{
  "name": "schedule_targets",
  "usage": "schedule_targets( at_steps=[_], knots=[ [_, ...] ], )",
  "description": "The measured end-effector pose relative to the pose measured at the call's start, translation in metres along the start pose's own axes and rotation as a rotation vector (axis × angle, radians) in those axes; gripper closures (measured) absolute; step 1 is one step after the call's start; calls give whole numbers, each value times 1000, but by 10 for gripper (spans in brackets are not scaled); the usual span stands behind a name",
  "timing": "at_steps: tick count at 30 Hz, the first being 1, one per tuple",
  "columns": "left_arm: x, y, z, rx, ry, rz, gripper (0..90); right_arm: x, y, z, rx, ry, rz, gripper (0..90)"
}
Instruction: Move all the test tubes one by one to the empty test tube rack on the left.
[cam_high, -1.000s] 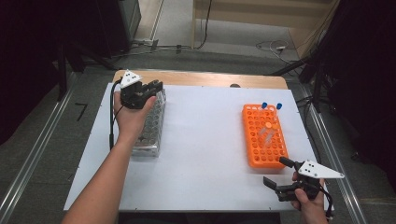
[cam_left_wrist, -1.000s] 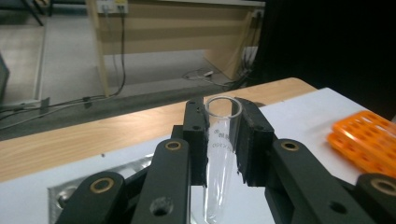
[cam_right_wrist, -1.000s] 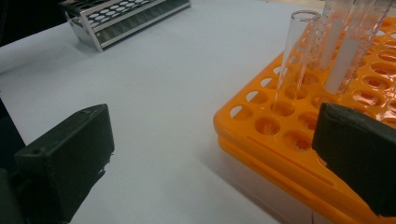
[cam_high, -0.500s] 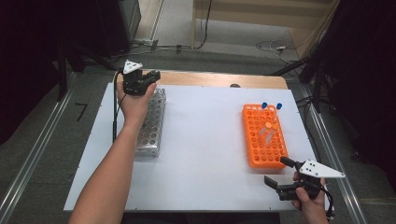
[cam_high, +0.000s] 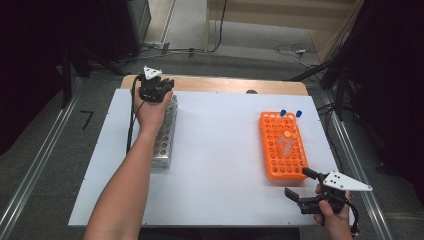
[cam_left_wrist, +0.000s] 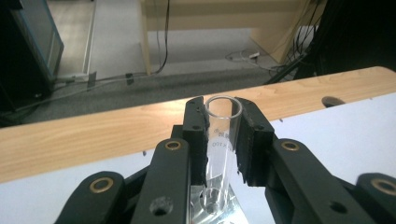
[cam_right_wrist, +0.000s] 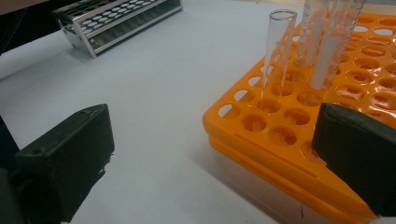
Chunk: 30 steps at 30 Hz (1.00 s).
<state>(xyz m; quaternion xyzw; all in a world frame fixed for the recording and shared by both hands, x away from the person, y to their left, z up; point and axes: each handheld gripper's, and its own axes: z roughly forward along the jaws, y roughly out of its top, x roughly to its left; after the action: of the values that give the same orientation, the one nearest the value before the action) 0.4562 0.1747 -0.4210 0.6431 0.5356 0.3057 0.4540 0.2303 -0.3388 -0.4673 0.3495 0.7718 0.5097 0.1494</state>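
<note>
My left tongs (cam_left_wrist: 223, 140) are clamped on a glass test tube (cam_left_wrist: 220, 154), its foot over the far end of the metal rack (cam_high: 165, 134). I should lower it plumb into one hole. My right tongs (cam_high: 306, 190) rest apart beside the orange rack (cam_high: 283, 150).

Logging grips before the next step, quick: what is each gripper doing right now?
Left gripper: shut on a clear glass tube, over the metal rack.
Right gripper: open, holding nothing, beside the orange rack.
</note>
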Motion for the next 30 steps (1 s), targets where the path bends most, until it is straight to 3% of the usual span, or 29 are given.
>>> schedule_targets(
  at_steps=[7,9,12,15,18,21,30],
  knots=[
    [-3,-5,5,84,12,28,753,1,0,0,2,-8,-6,0],
    [-2,-7,8,111,5,24,742,0,0,1,0,-10,2,0],
    [-1,-6,7,108,2,4,716,0,0,1,1,-12,6,0],
    [1,-4,3,115,-7,-23,639,0,0,1,1,-13,6,0],
    [0,-4,-3,104,-35,-37,492,0,1,1,-2,-14,5,0],
    [0,-4,-10,100,-72,-79,345,0,1,2,1,-14,7,0],
    [-14,-9,-42,64,-164,-83,79,-1,2,5,8,-17,7,0]
  ],
)
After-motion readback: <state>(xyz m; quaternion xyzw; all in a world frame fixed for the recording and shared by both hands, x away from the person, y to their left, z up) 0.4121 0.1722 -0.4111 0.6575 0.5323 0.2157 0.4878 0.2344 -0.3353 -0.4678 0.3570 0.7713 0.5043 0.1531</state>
